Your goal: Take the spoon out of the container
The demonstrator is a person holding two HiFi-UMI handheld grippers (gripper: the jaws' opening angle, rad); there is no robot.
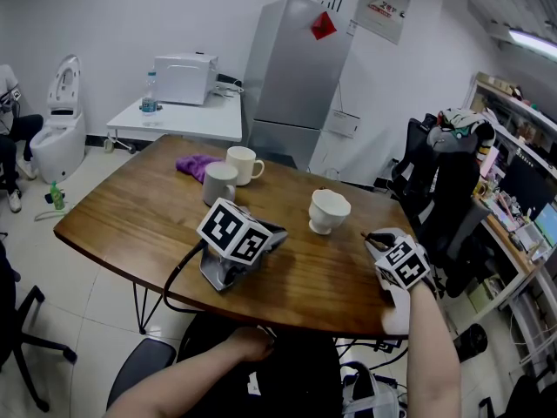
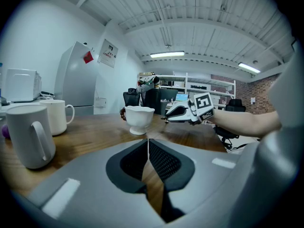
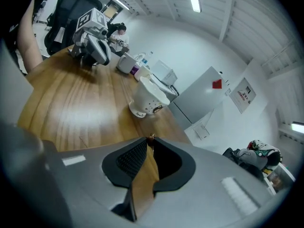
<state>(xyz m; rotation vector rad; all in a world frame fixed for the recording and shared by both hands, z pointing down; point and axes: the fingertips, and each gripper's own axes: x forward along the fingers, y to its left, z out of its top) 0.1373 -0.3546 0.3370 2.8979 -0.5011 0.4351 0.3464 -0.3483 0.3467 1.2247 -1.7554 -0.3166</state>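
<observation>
The right claw (image 1: 375, 239), held in the person's right hand above the near right part of the table, has its jaws pinched almost together on a thin reddish-brown spoon (image 3: 152, 137). Only a small dark end pokes out past the jaw tips, so the bowl and the full length cannot be made out.

The spoon is already outside its container, a white glazed ceramic cup with a scalloped rim and a narrow foot (image 1: 329, 210). The cup stands just beyond the claw, and the spoon is clear of it.

The left claw (image 2: 148, 142) lies on the table with no hand on it, its jaw tips meeting and nothing between them.

The main risk appears to be the grip itself. The spoon is caught at the very tips of the ribbed dark pads, so a tilt or a jolt could let it pivot or slip out. The oval tabletop of polished brown wood (image 1: 130, 220) looks smooth and glossy, so a dropped spoon would probably skid. A sideways swing could also clip the cup, whose small foot looks easy to topple.

Farther off stand a matte grey cylindrical mug (image 1: 219, 184) and a cream mug (image 1: 243, 165). Beside them lies a crumpled purple cloth (image 1: 197, 165).
</observation>
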